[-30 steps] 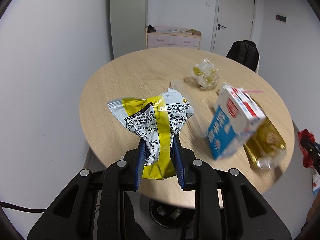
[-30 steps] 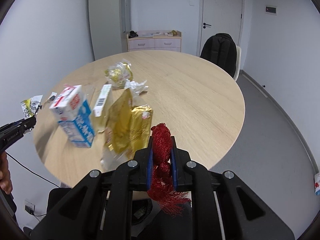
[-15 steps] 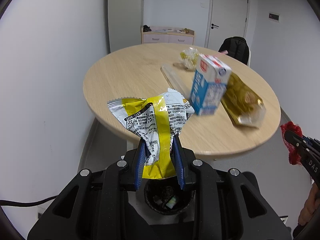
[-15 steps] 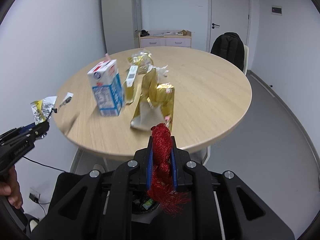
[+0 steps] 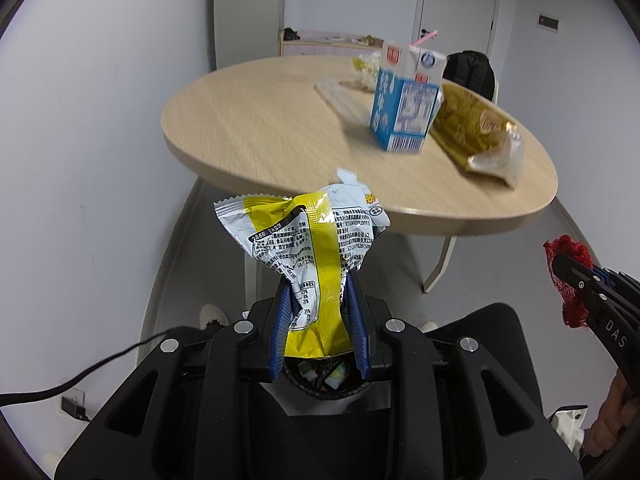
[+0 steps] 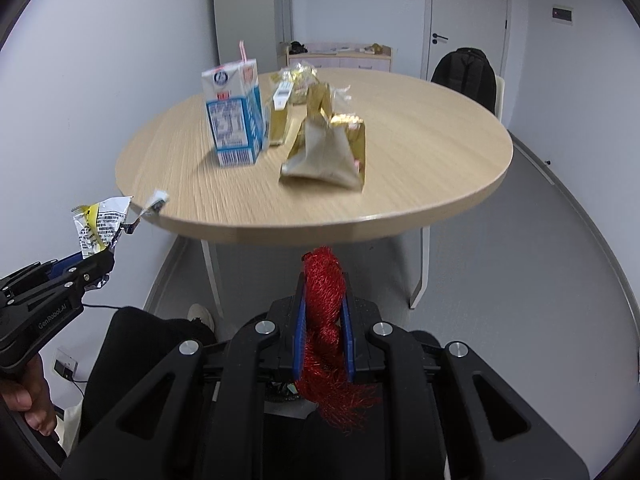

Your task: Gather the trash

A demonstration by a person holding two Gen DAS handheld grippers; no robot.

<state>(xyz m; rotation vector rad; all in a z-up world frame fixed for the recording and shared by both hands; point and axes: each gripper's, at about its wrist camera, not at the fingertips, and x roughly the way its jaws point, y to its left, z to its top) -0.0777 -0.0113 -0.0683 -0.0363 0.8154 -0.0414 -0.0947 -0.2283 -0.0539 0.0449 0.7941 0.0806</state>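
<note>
**Both claws loaded, bin just below: line up before you let go**

Your left claw (image 5: 318, 316) is clamped on the wrapper (image 5: 308, 248), which fans out above and ahead of its pads; your right claw (image 6: 323, 320) pinches the red net (image 6: 325, 312), its frayed tail hanging below the pads; neither has slack to spare.

The bin (image 5: 326, 376) sits directly under the left claw, its dark mouth showing just beneath the pads; from the right claw only a sliver of it shows below the net, so judge that side with care.

Bring each claw squarely over the mouth before releasing; tip the nose down so the load falls clear of the rim; the wrapper is light and may drift, so release it low; the net may snag on the pads, so spread wide and give it a moment.

Ahead of both claws, on the table (image 6: 440, 184), wait the carton (image 6: 236, 116) and the gold bag (image 6: 328, 148); the farther wrappers are too blurred to name.
</note>
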